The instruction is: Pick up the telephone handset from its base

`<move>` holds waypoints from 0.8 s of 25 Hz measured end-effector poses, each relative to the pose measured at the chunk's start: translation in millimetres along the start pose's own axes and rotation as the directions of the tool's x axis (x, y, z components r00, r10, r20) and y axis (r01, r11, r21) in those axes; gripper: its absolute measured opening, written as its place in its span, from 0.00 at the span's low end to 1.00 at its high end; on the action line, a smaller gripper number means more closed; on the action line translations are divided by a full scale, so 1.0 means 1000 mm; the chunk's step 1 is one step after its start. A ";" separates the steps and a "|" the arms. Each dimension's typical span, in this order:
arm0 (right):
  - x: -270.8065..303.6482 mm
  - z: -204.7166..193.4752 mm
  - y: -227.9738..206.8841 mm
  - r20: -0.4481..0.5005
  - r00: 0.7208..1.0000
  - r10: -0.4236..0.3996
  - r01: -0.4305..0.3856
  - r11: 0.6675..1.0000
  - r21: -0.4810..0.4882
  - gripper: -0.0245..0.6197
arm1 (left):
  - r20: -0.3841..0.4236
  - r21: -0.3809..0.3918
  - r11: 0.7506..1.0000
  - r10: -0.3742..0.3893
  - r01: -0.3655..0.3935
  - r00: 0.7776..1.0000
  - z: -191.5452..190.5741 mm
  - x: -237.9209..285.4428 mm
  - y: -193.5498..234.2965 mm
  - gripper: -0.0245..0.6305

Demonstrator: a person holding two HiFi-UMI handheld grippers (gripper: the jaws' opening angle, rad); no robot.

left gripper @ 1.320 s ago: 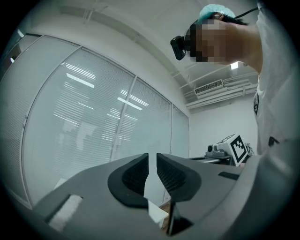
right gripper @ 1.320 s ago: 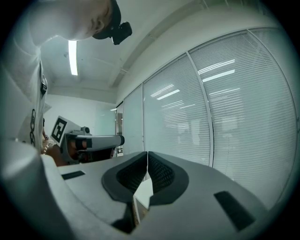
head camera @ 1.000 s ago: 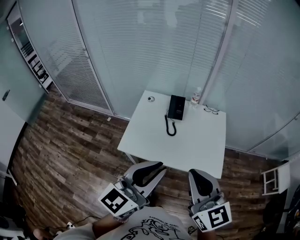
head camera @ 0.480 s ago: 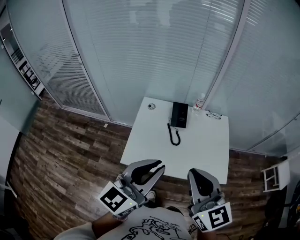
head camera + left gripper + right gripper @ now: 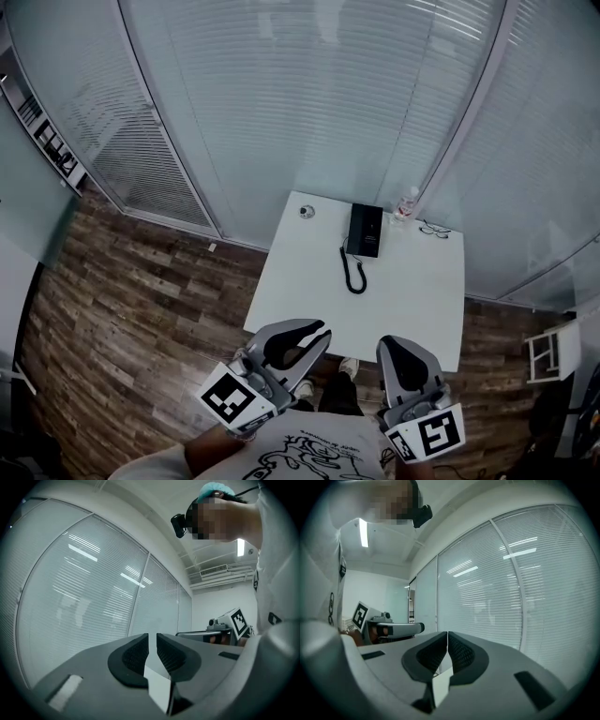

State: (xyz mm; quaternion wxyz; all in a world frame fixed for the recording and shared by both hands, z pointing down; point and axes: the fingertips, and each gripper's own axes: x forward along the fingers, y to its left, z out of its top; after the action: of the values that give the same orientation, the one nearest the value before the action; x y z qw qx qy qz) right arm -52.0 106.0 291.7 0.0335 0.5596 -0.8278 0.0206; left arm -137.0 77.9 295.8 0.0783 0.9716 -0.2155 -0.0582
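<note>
The black telephone (image 5: 364, 230) lies at the far side of a white table (image 5: 403, 309), its handset resting on the base and its coiled cord (image 5: 353, 273) trailing toward me. Both grippers hang short of the table's near edge, over the wooden floor. My left gripper (image 5: 317, 330) (image 5: 152, 637) is shut with nothing between its pads. My right gripper (image 5: 389, 343) (image 5: 447, 634) is also shut and empty. Each gripper view looks at the blinds and shows no phone.
A water bottle (image 5: 407, 203), a pair of glasses (image 5: 431, 228) and a small round object (image 5: 306, 212) sit along the table's far edge. Glass walls with blinds (image 5: 309, 103) enclose the table. A white stand (image 5: 547, 358) is at the right. Shoes (image 5: 323, 389) show below.
The table and phone have shifted slightly right in the head view as I moved. My shoes have come into sight between the grippers. Both grippers stay shut.
</note>
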 end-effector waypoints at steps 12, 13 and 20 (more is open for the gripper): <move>0.025 -0.002 -0.074 0.019 1.000 0.024 -0.025 1.000 0.015 0.05 | -0.017 0.003 1.000 0.029 -0.029 0.999 -0.008 0.071 0.018 0.12; 0.025 -0.002 -0.086 0.019 1.000 0.021 -0.022 1.000 0.016 0.05 | -0.018 0.004 1.000 0.026 -0.025 1.000 -0.010 0.083 0.019 0.12; 0.034 0.007 -0.167 0.026 1.000 0.010 -0.010 1.000 0.004 0.05 | -0.009 0.010 1.000 0.012 -0.012 1.000 -0.004 0.165 0.022 0.12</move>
State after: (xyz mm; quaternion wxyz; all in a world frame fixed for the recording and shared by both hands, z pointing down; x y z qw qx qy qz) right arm 90.1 11.4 286.7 0.0217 0.5558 -0.8309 0.0152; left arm 3.2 -12.4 290.4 0.0748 0.9710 -0.2211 -0.0521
